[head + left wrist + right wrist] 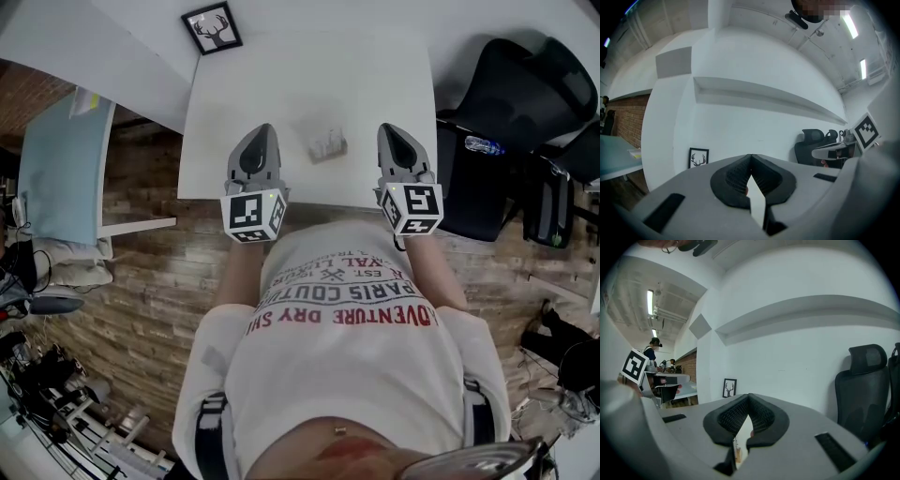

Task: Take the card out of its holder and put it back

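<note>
The left gripper [750, 157] and right gripper [749, 396] are both closed tip to tip on nothing, over the white table's [281, 84] near edge. The card holder [328, 144] stands on the table between them.

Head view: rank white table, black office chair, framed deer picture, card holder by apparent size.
1. white table
2. black office chair
3. framed deer picture
4. card holder
The last two look close. The picture sits farther from the camera, so their true order is unsure.
</note>
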`<act>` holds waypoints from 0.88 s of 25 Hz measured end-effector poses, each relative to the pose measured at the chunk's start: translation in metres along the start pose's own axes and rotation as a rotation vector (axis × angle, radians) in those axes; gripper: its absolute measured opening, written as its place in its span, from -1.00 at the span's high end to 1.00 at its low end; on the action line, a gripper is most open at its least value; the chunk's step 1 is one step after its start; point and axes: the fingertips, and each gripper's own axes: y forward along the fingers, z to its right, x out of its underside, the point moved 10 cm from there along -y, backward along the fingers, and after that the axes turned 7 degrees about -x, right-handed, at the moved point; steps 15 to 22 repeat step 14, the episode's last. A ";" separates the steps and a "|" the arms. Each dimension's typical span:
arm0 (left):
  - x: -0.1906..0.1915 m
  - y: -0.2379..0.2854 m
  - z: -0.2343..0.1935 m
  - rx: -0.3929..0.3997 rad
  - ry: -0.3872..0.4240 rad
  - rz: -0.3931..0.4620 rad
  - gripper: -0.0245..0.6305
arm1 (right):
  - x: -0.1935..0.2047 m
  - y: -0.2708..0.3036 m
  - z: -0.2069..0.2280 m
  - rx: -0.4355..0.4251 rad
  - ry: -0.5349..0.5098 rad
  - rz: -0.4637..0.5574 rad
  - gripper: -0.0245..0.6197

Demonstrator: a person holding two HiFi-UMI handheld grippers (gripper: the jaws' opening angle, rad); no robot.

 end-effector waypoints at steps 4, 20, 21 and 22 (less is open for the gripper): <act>-0.001 0.002 0.004 0.028 0.029 0.006 0.85 | 0.000 0.002 0.001 0.000 0.002 -0.002 0.86; 0.000 0.003 0.004 0.040 0.045 -0.004 0.85 | 0.003 0.006 -0.002 -0.007 0.018 -0.005 0.86; 0.000 0.003 0.004 0.040 0.045 -0.004 0.85 | 0.003 0.006 -0.002 -0.007 0.018 -0.005 0.86; 0.000 0.003 0.004 0.040 0.045 -0.004 0.85 | 0.003 0.006 -0.002 -0.007 0.018 -0.005 0.86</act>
